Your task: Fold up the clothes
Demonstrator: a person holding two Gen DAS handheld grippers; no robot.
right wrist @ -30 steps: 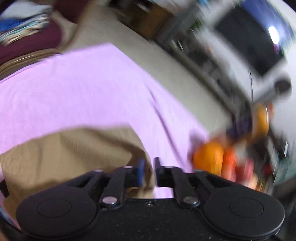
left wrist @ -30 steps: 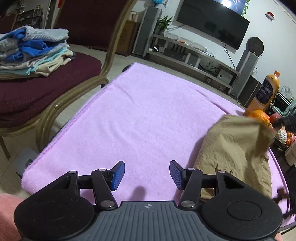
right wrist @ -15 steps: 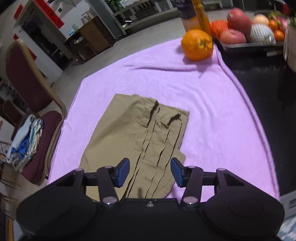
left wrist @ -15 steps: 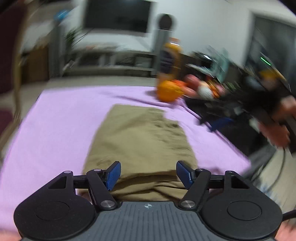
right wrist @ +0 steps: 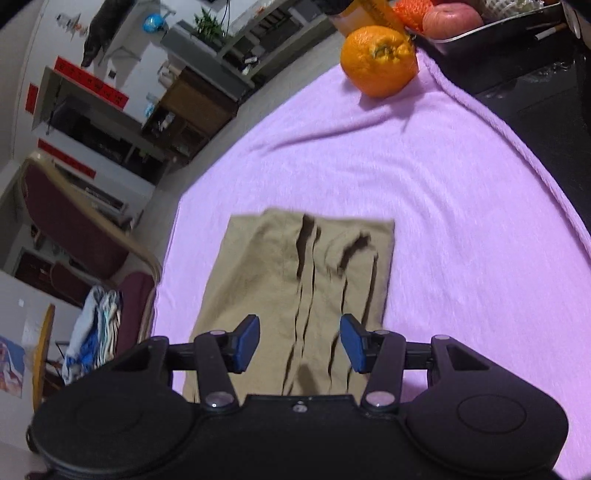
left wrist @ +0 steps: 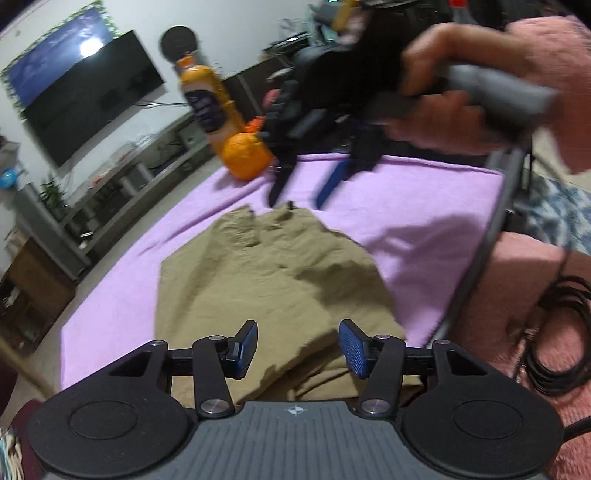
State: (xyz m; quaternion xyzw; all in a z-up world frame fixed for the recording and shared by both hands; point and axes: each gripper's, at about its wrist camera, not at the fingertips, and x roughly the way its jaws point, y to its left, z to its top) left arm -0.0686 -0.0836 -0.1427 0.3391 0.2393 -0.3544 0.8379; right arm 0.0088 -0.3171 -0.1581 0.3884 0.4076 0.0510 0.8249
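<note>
A folded khaki garment (left wrist: pixel 273 280) lies on the purple towel (left wrist: pixel 413 229). It also shows in the right wrist view (right wrist: pixel 303 288), with creases down its middle. My left gripper (left wrist: pixel 298 349) is open and empty, just above the garment's near edge. My right gripper (right wrist: pixel 300 344) is open and empty above the garment's near end. In the left wrist view the right gripper (left wrist: pixel 299 194) hangs open over the garment's far edge, held by a hand in a pink sleeve.
An orange (right wrist: pixel 378 61) sits at the far end of the towel, next to an orange juice bottle (left wrist: pixel 207 107) and a fruit tray (right wrist: pixel 476 26). A maroon chair (right wrist: pixel 110 266) with stacked clothes (right wrist: pixel 94 325) stands to the left. The dark table edge (right wrist: pixel 546 122) borders the towel's right.
My right gripper has opened and let the garment go, and it now lies flat. Both grippers have swung round over the garment's edges.
</note>
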